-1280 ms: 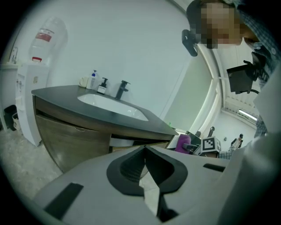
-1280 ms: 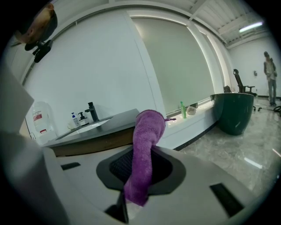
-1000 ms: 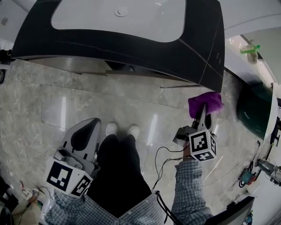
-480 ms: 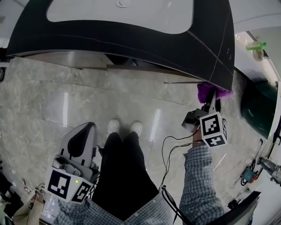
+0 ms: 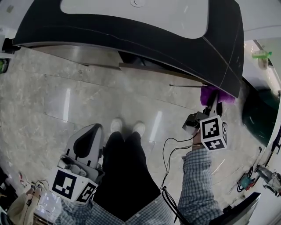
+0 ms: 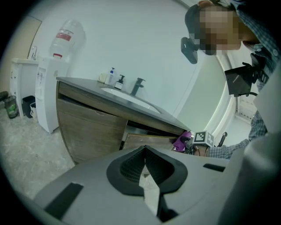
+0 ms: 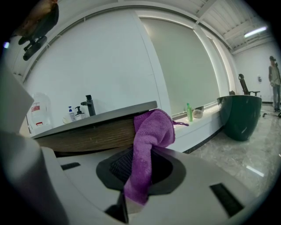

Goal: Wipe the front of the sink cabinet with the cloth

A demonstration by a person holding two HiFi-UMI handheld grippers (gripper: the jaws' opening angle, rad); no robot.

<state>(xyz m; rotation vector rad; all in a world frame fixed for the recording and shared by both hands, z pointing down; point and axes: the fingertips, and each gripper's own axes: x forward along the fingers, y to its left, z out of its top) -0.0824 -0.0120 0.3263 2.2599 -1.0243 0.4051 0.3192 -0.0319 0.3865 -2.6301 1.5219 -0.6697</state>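
The right tongs have carried the purple cloth forward since a second ago. Then it hung in the open over the floor; now its top is tucked under the right front corner of the bench.

Nearest, the left tongs hang low beside dark trousers. The left gripper view shows the grey tongs pressed together at the tips with nothing between their ribbed black pads. A checked sleeve leads to the right tongs' marker cube. In the right gripper view, those tongs pinch a fold of the cloth, a nubby terry fabric that bunches into a rounded lump above the tips and trails a tail below. The lump lies against the right end of the sink cabinet, just under the bench edge.

Two white shoes stand on glossy, marbled stone floor tiles. The sink cabinet has a matt brown wood-grain front with a dark gap under the bench. The bench is a thin dark slab with a curved front, holding a smooth white basin. On it stand an angular dark faucet and two pump bottles. Farther off to the right sits a rounded dark green tub.
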